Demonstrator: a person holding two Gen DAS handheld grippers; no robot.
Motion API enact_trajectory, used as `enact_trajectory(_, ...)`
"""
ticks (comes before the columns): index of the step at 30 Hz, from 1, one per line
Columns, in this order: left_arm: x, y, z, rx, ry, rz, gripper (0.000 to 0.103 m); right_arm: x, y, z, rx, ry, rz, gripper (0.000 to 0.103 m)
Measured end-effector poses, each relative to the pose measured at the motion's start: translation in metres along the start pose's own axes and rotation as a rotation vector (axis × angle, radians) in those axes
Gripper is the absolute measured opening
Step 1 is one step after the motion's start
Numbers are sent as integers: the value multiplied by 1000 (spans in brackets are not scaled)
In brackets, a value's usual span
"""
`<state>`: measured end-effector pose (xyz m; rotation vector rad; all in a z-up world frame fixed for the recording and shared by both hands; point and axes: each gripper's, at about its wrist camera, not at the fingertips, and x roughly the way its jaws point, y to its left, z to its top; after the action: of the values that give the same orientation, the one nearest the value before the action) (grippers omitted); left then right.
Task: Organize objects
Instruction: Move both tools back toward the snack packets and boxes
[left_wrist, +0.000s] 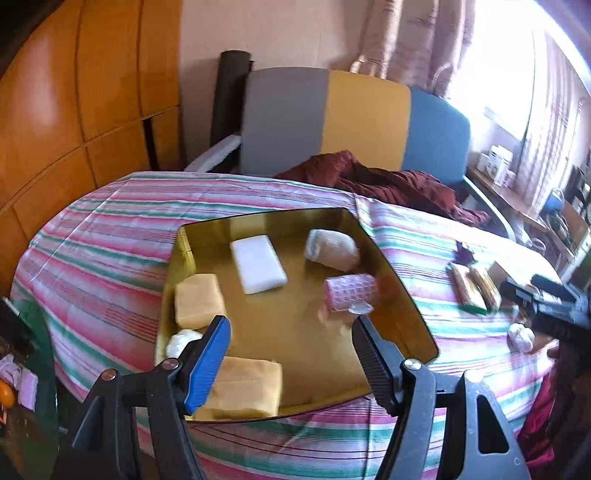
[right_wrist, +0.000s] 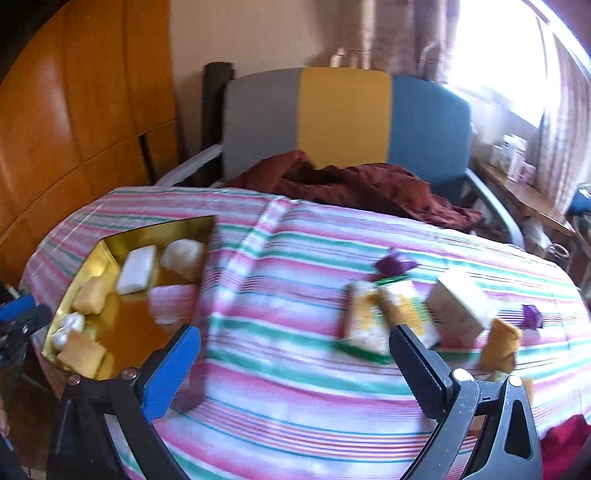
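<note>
A gold tray (left_wrist: 325, 354) lies on the striped tablecloth and holds a white bar (left_wrist: 258, 264), a pink hair roller (left_wrist: 351, 294), a beige cloth roll (left_wrist: 332, 249), two yellow sponges (left_wrist: 199, 301) and a small white bundle (left_wrist: 181, 341). My left gripper (left_wrist: 290, 336) is open and empty above the tray's near edge. My right gripper (right_wrist: 295, 345) is open and empty over the cloth, right of the tray (right_wrist: 96, 251). Two snack packets (right_wrist: 384, 314), a cream box (right_wrist: 460, 306), purple wrappers (right_wrist: 395, 264) and a tan piece (right_wrist: 502, 343) lie ahead of it, blurred.
A grey, yellow and blue chair (left_wrist: 332, 118) stands behind the table with a maroon cloth (left_wrist: 384, 181) on it. A wooden cabinet (left_wrist: 74, 110) is at the left. A side shelf with jars (left_wrist: 498, 166) is at the right.
</note>
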<state>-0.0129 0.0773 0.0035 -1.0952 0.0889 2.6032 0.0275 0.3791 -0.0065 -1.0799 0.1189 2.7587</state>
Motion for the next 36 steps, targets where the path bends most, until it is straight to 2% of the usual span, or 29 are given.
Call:
enact_trajectory(5, 2, -22, 6, 60, 7, -61, 67, -7, -53, 18, 52, -37, -83, 103)
enact_trajectory(9, 5, -45, 12, 107, 18, -120, 66, -8, -104, 31, 114, -78, -184, 103)
enact_trajectory(14, 17, -84, 22, 170, 49, -187, 66, 2, -165, 23, 261, -106, -244, 103)
enact_trajectory(16, 24, -105, 25, 206, 66, -212, 66, 5, -186, 10, 352, -111, -222, 103)
enact_trajectory(19, 39, -136, 26, 262, 101, -229, 66, 12, -210, 2, 457, -67, -194, 103)
enact_trajectory(24, 75, -186, 26, 326, 172, -267, 66, 5, -223, 0, 538, -76, -127, 103)
enact_trajectory(30, 128, -238, 29, 342, 275, -316, 66, 3, -223, 0, 562, -70, -90, 103)
enact_trajectory(33, 154, -257, 31, 344, 317, -305, 64, 1, -221, 1, 557, -71, -73, 103)
enact_trajectory(36, 173, -276, 33, 366, 326, -307, 65, 0, -223, 2, 566, -74, -68, 103)
